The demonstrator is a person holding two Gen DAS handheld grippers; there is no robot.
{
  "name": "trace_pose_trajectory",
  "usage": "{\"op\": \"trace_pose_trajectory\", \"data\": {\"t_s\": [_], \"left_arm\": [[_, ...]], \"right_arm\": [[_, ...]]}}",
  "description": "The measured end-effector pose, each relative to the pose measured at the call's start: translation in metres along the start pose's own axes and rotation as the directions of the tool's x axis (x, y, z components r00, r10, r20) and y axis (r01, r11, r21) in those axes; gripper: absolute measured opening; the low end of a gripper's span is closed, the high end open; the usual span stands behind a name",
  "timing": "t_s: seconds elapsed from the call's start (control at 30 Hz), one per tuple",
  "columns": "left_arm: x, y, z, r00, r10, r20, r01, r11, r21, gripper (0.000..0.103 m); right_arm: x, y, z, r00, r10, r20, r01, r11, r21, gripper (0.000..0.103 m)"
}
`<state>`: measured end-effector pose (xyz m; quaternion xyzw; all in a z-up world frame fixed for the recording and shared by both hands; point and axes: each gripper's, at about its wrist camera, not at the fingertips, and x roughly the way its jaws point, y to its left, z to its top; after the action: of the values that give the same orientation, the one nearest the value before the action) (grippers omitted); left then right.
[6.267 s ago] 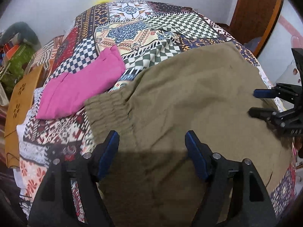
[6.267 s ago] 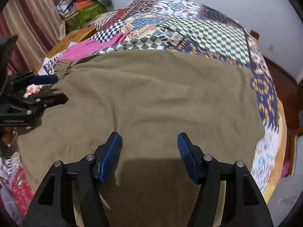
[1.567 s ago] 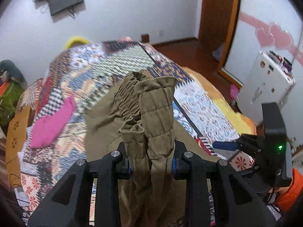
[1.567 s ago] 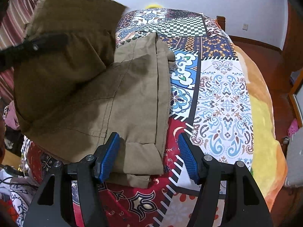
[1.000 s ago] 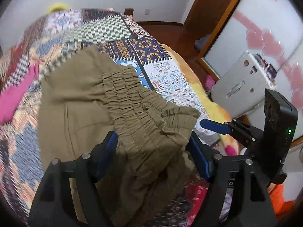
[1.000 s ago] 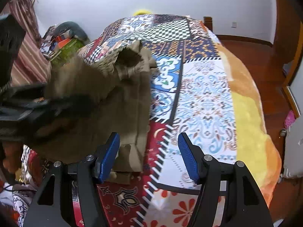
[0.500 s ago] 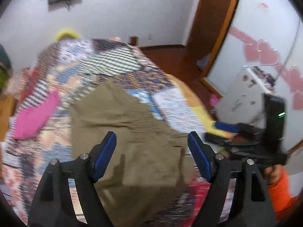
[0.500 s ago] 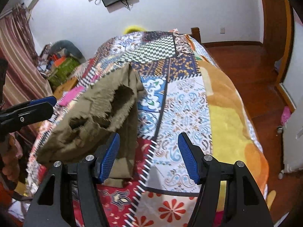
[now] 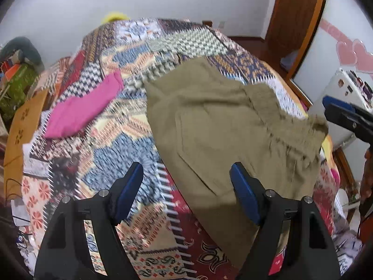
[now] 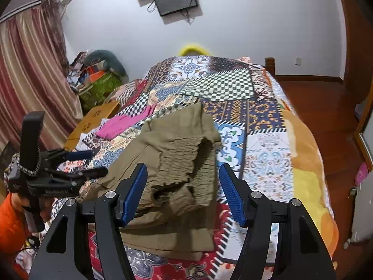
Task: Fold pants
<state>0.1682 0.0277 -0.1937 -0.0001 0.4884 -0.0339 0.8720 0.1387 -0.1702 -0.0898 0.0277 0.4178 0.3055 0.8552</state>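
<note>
The olive pants [image 9: 228,126] lie folded on the patchwork bedspread [image 9: 112,144], with the gathered waistband on top toward the right edge. In the right wrist view the pants [image 10: 172,163] lie just beyond the fingertips, waistband rumpled. My left gripper [image 9: 186,191] is open and empty, held above the near left edge of the pants. My right gripper [image 10: 183,193] is open and empty above the waistband. Each gripper shows in the other's view, the right one [image 9: 345,114] and the left one [image 10: 81,163], both open.
A folded pink garment [image 9: 84,109] lies on the bed to the left of the pants. A cardboard box [image 9: 21,126] and piled clutter [image 10: 98,79] stand beside the bed's left side. A white appliance [image 9: 349,93] and a wooden door [image 9: 296,11] are to the right.
The left gripper carried the waistband end over, let it go on the folded pants and drew back. It has now shifted left. The right gripper stayed open.
</note>
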Motion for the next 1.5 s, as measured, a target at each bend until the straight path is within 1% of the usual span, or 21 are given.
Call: {"op": "trace_pose_trajectory", "data": {"t_s": [0.07,0.17,0.23,0.27,0.33,0.4,0.47,0.53,0.67,0.77,0.87,0.93,1.0,1.1,1.17,1.23,1.3,1.37,1.4,1.47,1.5], "left_arm": [[0.004,-0.004,-0.006,1.0,-0.013,-0.01,0.013,1.0,0.007,0.078],[0.005,-0.009,-0.007,1.0,-0.007,0.009,0.007,1.0,0.029,0.078],[0.002,-0.004,-0.003,0.999,-0.03,0.022,0.029,0.999,0.017,0.078],[0.0,-0.001,-0.001,0.999,-0.032,0.028,0.032,0.999,0.01,0.078],[-0.002,0.007,0.008,0.999,-0.02,0.05,0.021,1.0,-0.001,0.078],[-0.002,0.016,0.018,0.998,-0.009,0.062,0.01,1.0,-0.012,0.078],[0.002,0.026,0.029,0.998,0.002,0.063,-0.001,1.0,-0.027,0.078],[0.009,0.036,0.04,0.998,0.006,0.061,-0.004,0.999,-0.042,0.078],[0.032,0.055,0.062,0.999,0.013,0.038,-0.01,0.997,-0.078,0.078],[0.053,0.066,0.077,0.999,0.029,0.017,-0.028,0.996,-0.089,0.078],[0.076,0.075,0.092,0.999,0.038,-0.005,-0.038,0.994,-0.101,0.078],[0.091,0.08,0.099,0.999,0.022,-0.038,-0.026,0.993,-0.113,0.078],[0.104,0.082,0.106,0.998,-0.014,-0.06,0.007,0.993,-0.115,0.078],[0.123,0.084,0.115,0.995,-0.044,-0.089,0.034,0.993,-0.112,0.077],[0.136,0.086,0.118,0.991,-0.07,-0.116,0.057,0.992,-0.117,0.073],[0.149,0.087,0.12,0.983,-0.112,-0.145,0.093,0.987,-0.131,0.06],[0.157,0.089,0.121,0.981,-0.127,-0.146,0.107,0.985,-0.138,0.055],[0.158,0.088,0.123,0.982,-0.14,-0.125,0.124,0.984,-0.13,0.043],[0.16,0.089,0.125,0.978,-0.167,-0.124,0.149,0.979,-0.141,0.029],[0.163,0.093,0.127,0.976,-0.181,-0.12,0.161,0.974,-0.162,0.021],[0.163,0.094,0.127,0.977,-0.181,-0.114,0.162,0.974,-0.16,0.013]], "right_arm": [[0.006,0.002,-0.004,1.0,-0.002,-0.023,0.002,1.0,-0.004,0.06],[0.017,0.0,-0.015,0.998,-0.024,-0.066,0.023,1.0,-0.017,0.06],[0.028,-0.006,-0.025,0.992,-0.045,-0.116,0.042,0.999,-0.028,0.06],[0.033,-0.01,-0.029,0.988,-0.059,-0.143,0.055,0.998,-0.031,0.06],[0.035,-0.016,-0.037,0.984,-0.055,-0.167,0.052,0.998,-0.021,0.06],[0.035,-0.022,-0.042,0.985,-0.042,-0.169,0.043,0.999,0.005,0.061],[0.034,-0.027,-0.044,0.986,-0.055,-0.159,0.059,0.998,0.022,0.067],[0.033,-0.029,-0.043,0.986,-0.057,-0.158,0.063,0.997,0.034,0.067],[0.036,-0.03,-0.04,0.985,-0.067,-0.159,0.072,0.997,0.026,0.067],[0.042,-0.031,-0.037,0.982,-0.096,-0.165,0.097,0.995,-0.001,0.067],[0.051,-0.036,-0.035,0.979,-0.089,-0.184,0.091,0.996,0.005,0.067],[0.055,-0.038,-0.034,0.978,-0.083,-0.192,0.087,0.996,0.013,0.067],[0.056,-0.04,-0.034,0.977,-0.086,-0.194,0.09,0.996,0.01,0.067],[0.058,-0.042,-0.034,0.977,-0.084,-0.194,0.088,0.996,0.015,0.067],[0.059,-0.043,-0.033,0.977,-0.092,-0.195,0.097,0.995,0.018,0.067],[0.061,-0.044,-0.032,0.977,-0.09,-0.196,0.096,0.995,0.021,0.067],[0.062,-0.044,-0.03,0.976,-0.089,-0.196,0.094,0.995,0.017,0.067],[0.064,-0.045,-0.028,0.976,-0.09,-0.196,0.094,0.996,0.011,0.067],[0.065,-0.045,-0.025,0.976,-0.089,-0.197,0.093,0.996,0.01,0.067],[0.066,-0.045,-0.023,0.977,-0.089,-0.194,0.093,0.996,0.009,0.067],[0.066,-0.045,-0.021,0.978,-0.093,-0.188,0.097,0.995,0.01,0.067]]}}
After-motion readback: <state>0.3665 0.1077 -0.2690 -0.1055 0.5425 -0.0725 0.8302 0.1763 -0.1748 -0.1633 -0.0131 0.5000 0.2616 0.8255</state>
